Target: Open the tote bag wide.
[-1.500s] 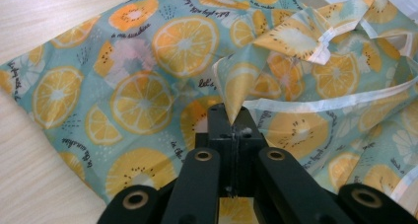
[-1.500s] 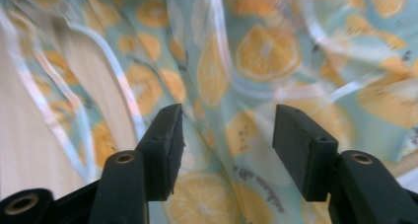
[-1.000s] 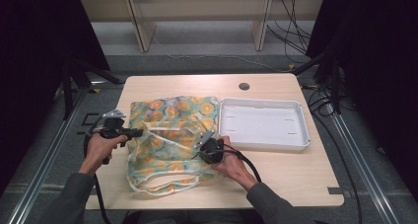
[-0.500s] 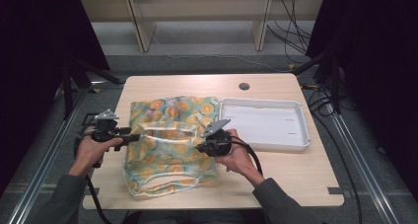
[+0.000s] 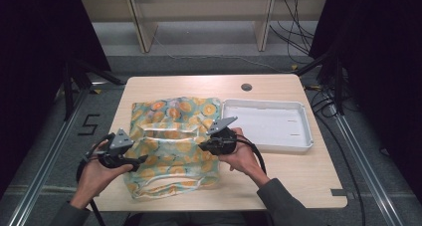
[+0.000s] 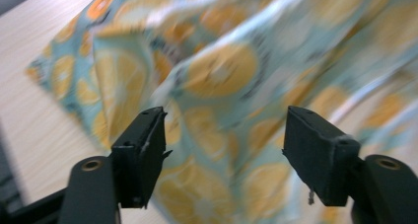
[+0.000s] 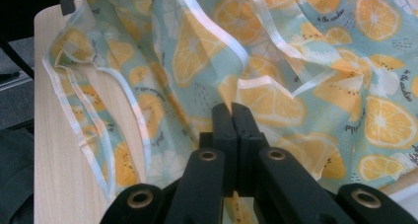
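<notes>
A person is working an orange-slice patterned cloth bag (image 5: 171, 144) lying spread on the left half of the table (image 5: 288, 176), just beside a white tray (image 5: 268, 124). The right hand-held gripper (image 5: 203, 145) is pinching a fold of the bag near its right edge, jaws pressed together on the fabric. The left hand-held gripper (image 5: 142, 160) is hovering at the bag's left edge, its jaws having just been opening and now standing wide apart, with nothing between them.
</notes>
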### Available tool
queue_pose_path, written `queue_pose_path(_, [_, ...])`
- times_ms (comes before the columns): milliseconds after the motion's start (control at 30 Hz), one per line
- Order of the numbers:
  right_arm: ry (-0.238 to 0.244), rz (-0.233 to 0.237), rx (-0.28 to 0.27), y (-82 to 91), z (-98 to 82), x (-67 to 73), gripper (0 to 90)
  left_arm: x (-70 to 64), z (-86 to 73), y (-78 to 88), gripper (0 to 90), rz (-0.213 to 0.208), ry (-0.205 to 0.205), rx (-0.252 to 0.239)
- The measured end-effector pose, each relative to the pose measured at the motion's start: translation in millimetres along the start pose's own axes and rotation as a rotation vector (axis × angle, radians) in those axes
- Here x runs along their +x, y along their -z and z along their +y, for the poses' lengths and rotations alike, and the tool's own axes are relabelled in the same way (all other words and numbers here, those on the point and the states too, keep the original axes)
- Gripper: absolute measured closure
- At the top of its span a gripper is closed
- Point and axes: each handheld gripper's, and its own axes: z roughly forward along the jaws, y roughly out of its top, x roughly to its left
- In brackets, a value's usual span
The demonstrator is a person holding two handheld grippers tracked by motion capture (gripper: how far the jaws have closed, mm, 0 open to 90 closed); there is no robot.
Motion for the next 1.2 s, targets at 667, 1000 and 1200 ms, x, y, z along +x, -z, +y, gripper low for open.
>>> queue_pose_path(667, [0.000,0.028,-0.003,12.7,-2.1,9.4,90.0,-1.3,-12.2,7.9,89.4,-0.116,-0.102,0.015])
queue_pose_path(1000, [0.007,0.083,-0.054,39.6,2.1,25.0,90.0,-9.9,7.4,53.5,89.4,-0.286,-0.112,-0.033])
queue_pose_path(1200, [0.027,0.099,-0.088,55.5,14.7,31.0,90.0,0.3,17.9,75.1,89.4,-0.339,-0.095,-0.077])
